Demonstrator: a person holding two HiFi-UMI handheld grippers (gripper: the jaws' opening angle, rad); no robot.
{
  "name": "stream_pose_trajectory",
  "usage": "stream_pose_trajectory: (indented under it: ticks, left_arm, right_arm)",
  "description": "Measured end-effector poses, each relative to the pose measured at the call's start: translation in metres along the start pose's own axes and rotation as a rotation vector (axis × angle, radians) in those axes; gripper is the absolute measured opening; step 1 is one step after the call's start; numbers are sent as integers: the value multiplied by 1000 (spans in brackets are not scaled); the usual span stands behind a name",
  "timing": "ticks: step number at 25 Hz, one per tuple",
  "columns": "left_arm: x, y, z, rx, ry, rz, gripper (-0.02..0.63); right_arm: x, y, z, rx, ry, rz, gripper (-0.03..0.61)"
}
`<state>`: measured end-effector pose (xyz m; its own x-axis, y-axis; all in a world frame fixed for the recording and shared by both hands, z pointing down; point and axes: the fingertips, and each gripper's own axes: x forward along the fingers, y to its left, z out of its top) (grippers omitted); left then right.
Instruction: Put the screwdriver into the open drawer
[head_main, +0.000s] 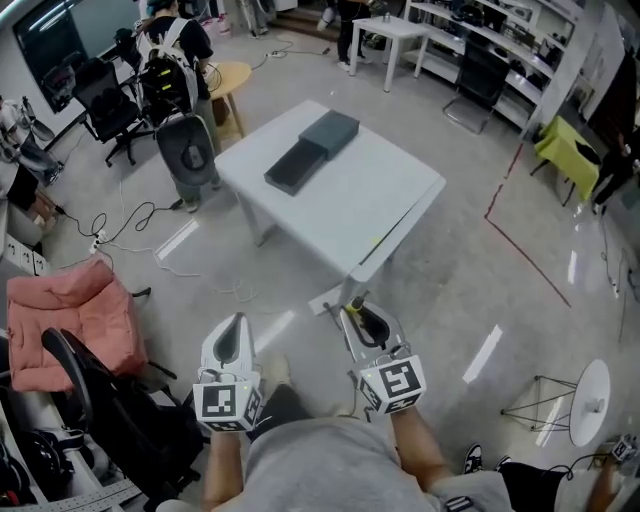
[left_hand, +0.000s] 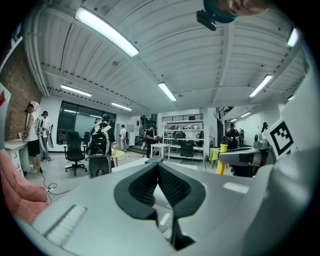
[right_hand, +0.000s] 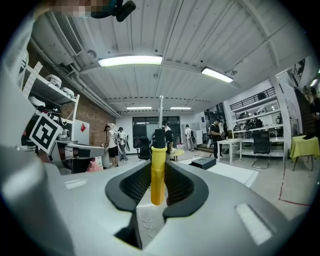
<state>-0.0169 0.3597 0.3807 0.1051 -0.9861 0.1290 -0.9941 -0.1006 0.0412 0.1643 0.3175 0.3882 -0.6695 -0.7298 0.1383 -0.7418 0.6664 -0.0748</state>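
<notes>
Jaws hard to read from above in the head view: left gripper (head_main: 236, 325) and right gripper (head_main: 358, 318) side by side, low over the floor, well short of the table (head_main: 390, 200). On that table, the drawer (head_main: 293, 167), pulled out of its dark box and open upward, well apart from both grippers.

Left gripper view: pads closed tip to tip on nothing. No part in the carry, by the look of it.

Right gripper view: jaws of the right gripper (right_hand: 159, 177) partly closed and clamped on the yellow handle of the screwdriver (right_hand: 157, 165). Long axis upright, square across the line of the jaws; butt end down between the pads, black collar and thin metal shaft pointing up toward the ceiling. Drawer (right_hand: 202, 162) small and far ahead on the white table.

Likely troubles from here:
- Pivot or slip in the pads, with a round handle held at one narrow band and much of the length standing above the grip.
- Shaft catching the drawer's rim or the box front if brought in upright; probably calls for a tilt to near level first.
- Bounce out of the shallow drawer if let go too high.
- Knock against the table edge on a low approach.
</notes>
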Motion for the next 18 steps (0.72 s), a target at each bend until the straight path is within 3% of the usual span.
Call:
stream_pose_trajectory:
  ticks: [18]
  left_arm:
    - [139,138,18,-8,14,-146,11]
  right_arm:
    - [181,7,21,15,24,-114,84]
